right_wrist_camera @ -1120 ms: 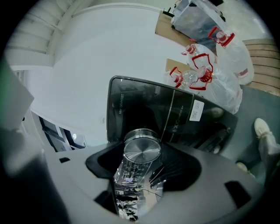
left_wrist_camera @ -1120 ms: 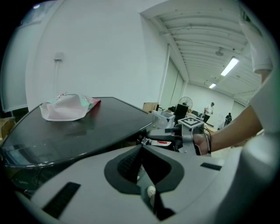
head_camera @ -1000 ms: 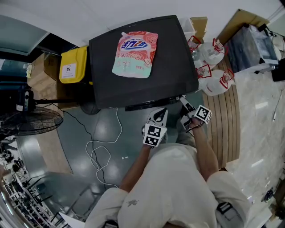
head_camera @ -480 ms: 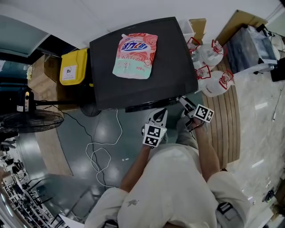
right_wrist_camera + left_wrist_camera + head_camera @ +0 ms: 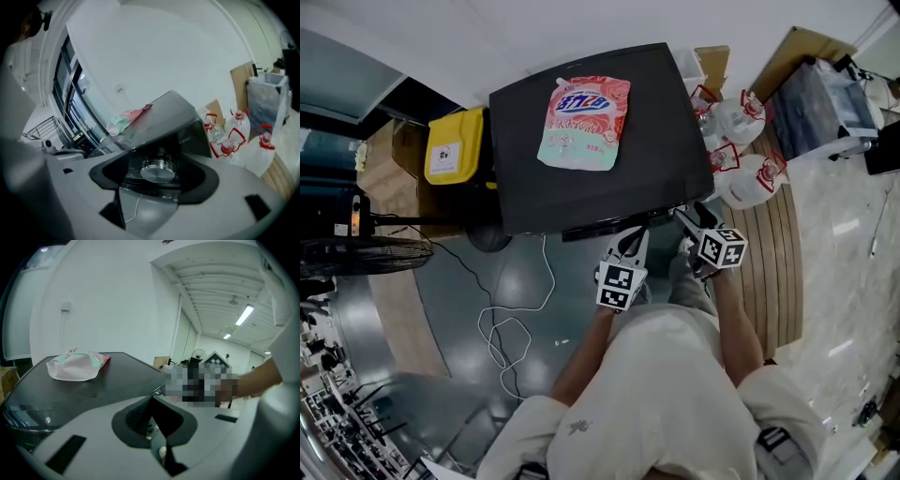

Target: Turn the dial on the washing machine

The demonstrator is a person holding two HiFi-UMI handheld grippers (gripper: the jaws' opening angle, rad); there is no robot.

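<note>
The black washing machine (image 5: 609, 178) stands ahead of me, with a pink and green detergent pouch (image 5: 584, 110) lying on its lid. Its silver dial (image 5: 158, 169) sits on the dark front panel and shows straight ahead in the right gripper view. My right gripper (image 5: 688, 216) is at the panel's right end. Its jaws have just been opening wide, then closing a little, and they stand around the dial without pressing on it. My left gripper (image 5: 634, 234) hovers just below the front edge, left of the right one. Its fingertips meet and hold nothing.
A yellow bin (image 5: 455, 142) stands left of the machine, and a fan (image 5: 356, 253) is further left. A white cable (image 5: 511, 319) loops over the grey floor. Water jugs (image 5: 741, 178) with red handles crowd the right side by a wooden slat strip (image 5: 773, 272).
My right gripper has rolled about its own axis, so its marker cube shows a different tilt, and it has lifted slightly. The left gripper has stayed put.
</note>
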